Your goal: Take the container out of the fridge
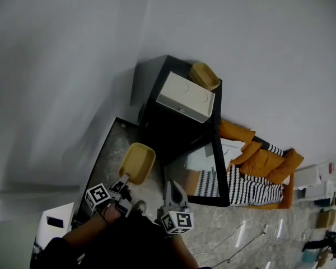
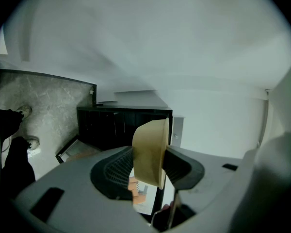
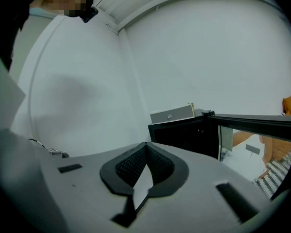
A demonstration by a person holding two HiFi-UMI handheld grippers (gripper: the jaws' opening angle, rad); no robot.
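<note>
Standing open at twelve o'clock, the black fridge (image 1: 176, 125) is carrying a white box (image 1: 186, 97) and a tan bowl (image 1: 204, 75). The left hand-held gripper (image 1: 125, 179), nearly level, is clamping the yellow container (image 1: 136, 162) outside the fridge, at its seven o'clock. The right hand-held gripper (image 1: 172, 185) is hovering closed and empty.

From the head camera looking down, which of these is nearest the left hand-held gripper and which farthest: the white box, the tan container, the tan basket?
1. tan container: clamped in the left hand-held gripper itself.
2. white box: on top of the black fridge, ahead of the gripper.
3. tan basket: beyond the box, at the far corner of the fridge top.
</note>
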